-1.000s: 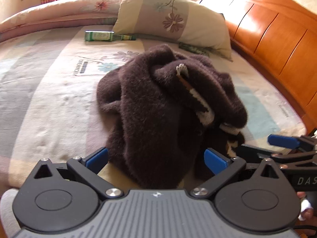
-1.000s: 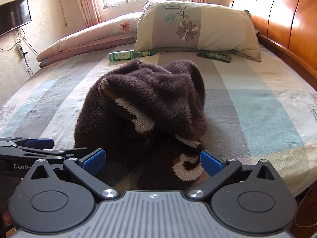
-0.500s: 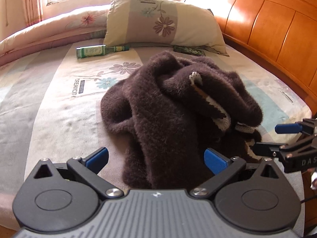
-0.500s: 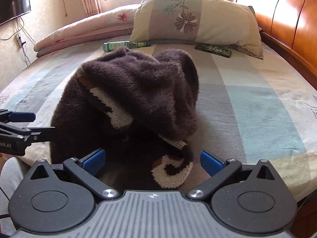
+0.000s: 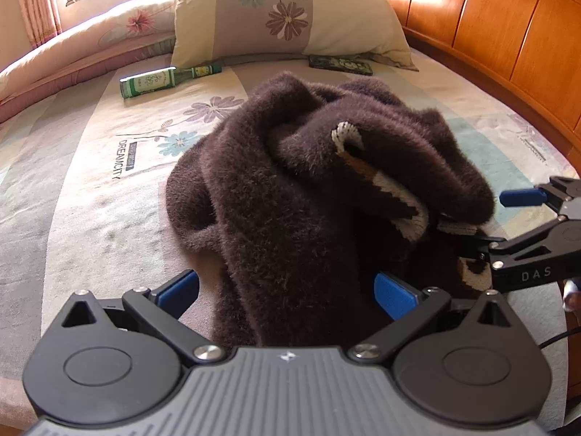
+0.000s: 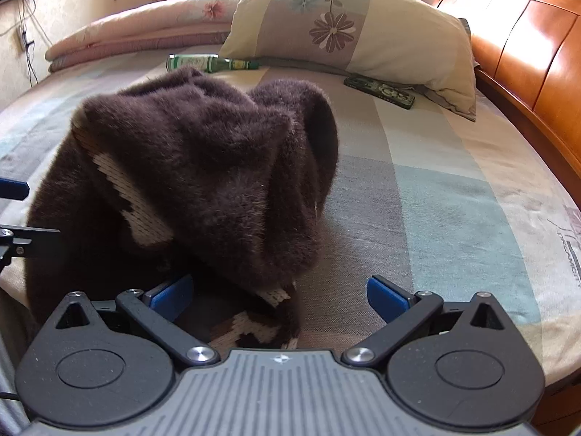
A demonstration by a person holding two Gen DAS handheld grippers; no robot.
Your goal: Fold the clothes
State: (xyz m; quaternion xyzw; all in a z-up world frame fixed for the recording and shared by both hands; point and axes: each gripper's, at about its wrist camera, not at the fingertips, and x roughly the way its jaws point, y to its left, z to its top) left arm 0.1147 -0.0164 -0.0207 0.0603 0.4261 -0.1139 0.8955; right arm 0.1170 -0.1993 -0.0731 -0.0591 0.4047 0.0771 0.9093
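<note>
A sweater (image 5: 312,196) is heaped on the bed (image 5: 72,189). Behind it, a pillow (image 5: 287,14) is propped near the headboard (image 5: 508,29), which runs along the right. A bottle (image 5: 163,79) is laid left of the pillow, a remote (image 5: 340,64) at its right front. A quilt (image 5: 83,47) is rolled far left.

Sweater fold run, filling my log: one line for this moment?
sweater: crumpled on bed | left claw: open | right claw: open | fold: not begun
</note>
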